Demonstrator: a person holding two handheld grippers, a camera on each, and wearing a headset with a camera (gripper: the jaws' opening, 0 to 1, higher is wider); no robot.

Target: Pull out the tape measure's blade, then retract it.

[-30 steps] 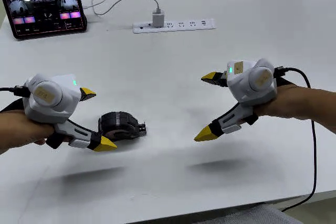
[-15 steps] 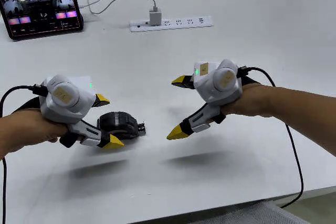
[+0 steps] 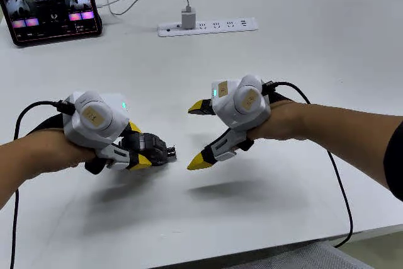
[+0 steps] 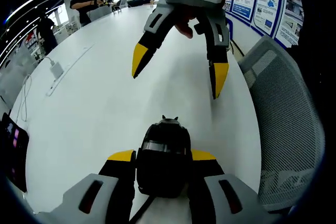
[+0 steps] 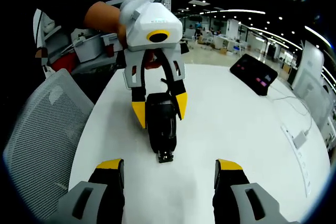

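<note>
Grippers, two, left gripper [image 3: 137, 145] fingers clamped on one black tape measure [image 4: 164, 153], right gripper [image 3: 196, 135] fingers spread wide

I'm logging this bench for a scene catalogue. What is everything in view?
tape measure: one, black, centre-left, held
tablet: one, black, screen lit, far left
power strip: one, white, far middle
charger: one, white, plugged into the power strip
table: one, white, under everything
chair: one, grey mesh, beside the table
left gripper: one, white with yellow tips, jaws closed on the tape measure
right gripper: one, white with yellow tips, jaws open, facing the tape measure
</note>
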